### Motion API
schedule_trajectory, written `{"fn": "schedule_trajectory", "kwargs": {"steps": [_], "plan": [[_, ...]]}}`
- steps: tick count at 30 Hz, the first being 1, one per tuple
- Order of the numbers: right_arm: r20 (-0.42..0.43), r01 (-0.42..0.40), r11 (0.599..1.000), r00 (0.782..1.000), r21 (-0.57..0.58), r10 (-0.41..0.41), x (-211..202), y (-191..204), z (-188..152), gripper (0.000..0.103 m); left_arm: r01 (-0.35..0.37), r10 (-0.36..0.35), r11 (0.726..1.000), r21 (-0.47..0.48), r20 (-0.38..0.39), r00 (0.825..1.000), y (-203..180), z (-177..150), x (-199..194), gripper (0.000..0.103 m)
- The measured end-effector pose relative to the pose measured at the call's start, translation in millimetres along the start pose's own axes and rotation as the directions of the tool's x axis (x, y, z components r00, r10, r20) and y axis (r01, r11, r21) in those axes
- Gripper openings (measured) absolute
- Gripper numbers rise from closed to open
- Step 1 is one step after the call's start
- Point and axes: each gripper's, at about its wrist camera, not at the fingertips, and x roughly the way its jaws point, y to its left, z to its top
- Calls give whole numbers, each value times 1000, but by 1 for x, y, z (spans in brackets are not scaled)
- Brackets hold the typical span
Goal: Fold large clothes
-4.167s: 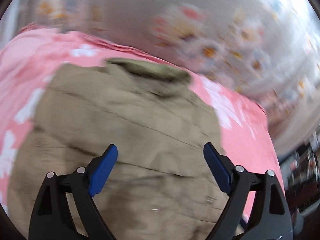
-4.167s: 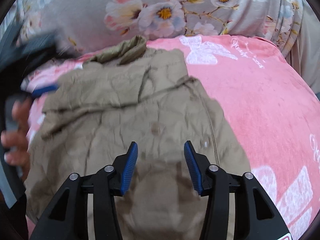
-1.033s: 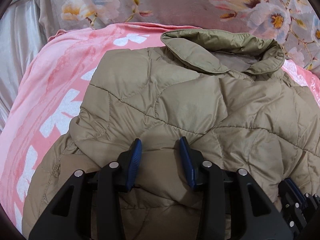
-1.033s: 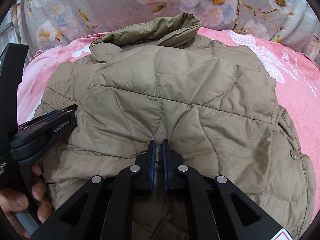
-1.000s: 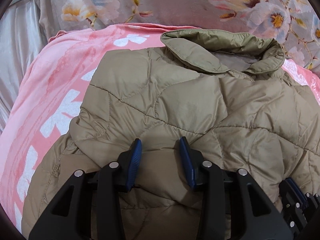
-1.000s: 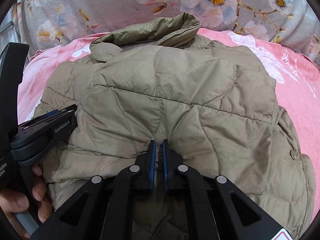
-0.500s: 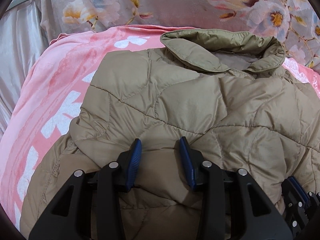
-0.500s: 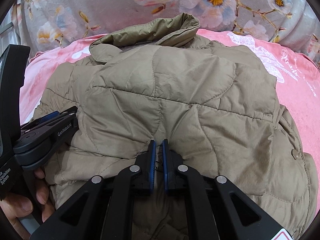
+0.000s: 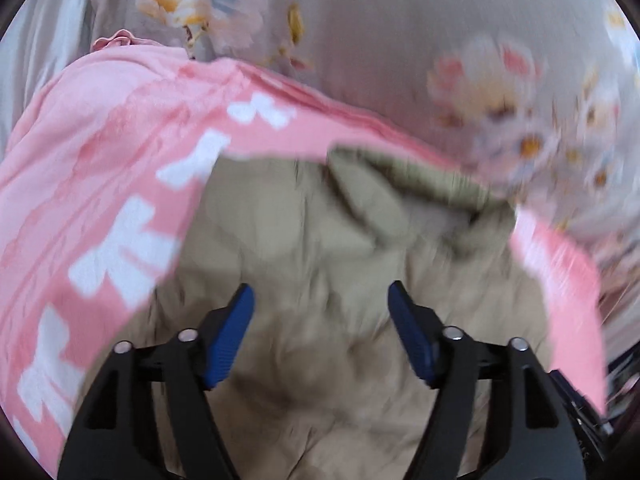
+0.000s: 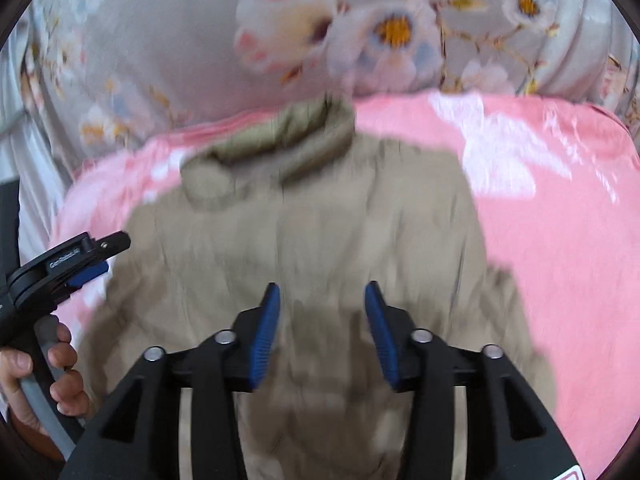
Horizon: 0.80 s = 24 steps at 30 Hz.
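The tan quilted jacket (image 10: 304, 248) lies folded on the pink blanket (image 10: 560, 200) spread over the bed, its collar (image 10: 280, 140) toward the flowered fabric (image 10: 168, 40) behind. Both views are smeared with motion. The left tongs (image 9: 320, 312) stand wide and the right tongs (image 10: 320, 312) stand moderately apart; both pairs of jaws have just been opening, and nothing sits between either pair, the jacket lying below them. The person's left hand (image 10: 60, 364) shows at the edge of the right view, holding its tool.

The puffy filling looks springy, so the released fold may well creep open or the top layer slide sideways. A pad snagging the slick shell on the way off could also drag the fold askew.
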Motion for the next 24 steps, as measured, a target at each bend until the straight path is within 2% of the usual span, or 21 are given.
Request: {"fn": "schedule_trajectory", "kwargs": {"steps": [1,2,5,8,10,12,13,14,15,16,18,20,22,24], "plan": [[16,-26,999,1000,32,26,2,-2,15,48,10,-10,1000,-12,-2,1000,-3,12,2,70],[22,-49,997,999,56,48,5,-3,26,52,22,-23,999,-23,-17,1000,-7,28,10,77],[19,-121,981,993,150,119,36,-9,67,55,65,-71,995,-74,-79,994,-16,58,40,83],[-5,-150,965,988,217,155,74,-13,92,55,108,-138,982,-156,-201,970,-17,70,89,82],[-16,-172,948,983,267,183,96,-16,98,55,83,-134,976,-202,-251,959,-14,68,118,72],[-30,-184,934,979,305,202,114,-18,99,47,59,-102,983,-173,-252,962,-19,66,129,61],[-44,-186,926,976,327,212,127,-20,100,34,51,-86,989,-142,-257,963,-24,64,134,55],[-52,-184,923,975,337,214,132,-20,96,24,52,-83,991,-120,-267,960,-29,62,137,39],[-63,-180,920,975,348,215,138,-21,95,18,63,-89,993,-101,-288,954,-34,61,142,22],[-72,-185,917,972,354,224,146,-22,92,8,65,-89,994,-92,-295,951,-38,59,144,18],[-58,-203,924,971,323,234,144,-21,87,7,68,-84,995,-68,-271,959,-40,58,141,10],[-26,-185,951,980,247,197,131,-19,82,5,72,-76,997,-27,-233,969,-43,57,132,9],[-18,-151,971,987,184,157,125,-19,77,5,47,-42,999,25,-198,979,-47,53,129,8],[-63,-77,989,994,129,86,138,-19,66,5,-7,23,996,86,-186,982,-52,44,139,8]]}}
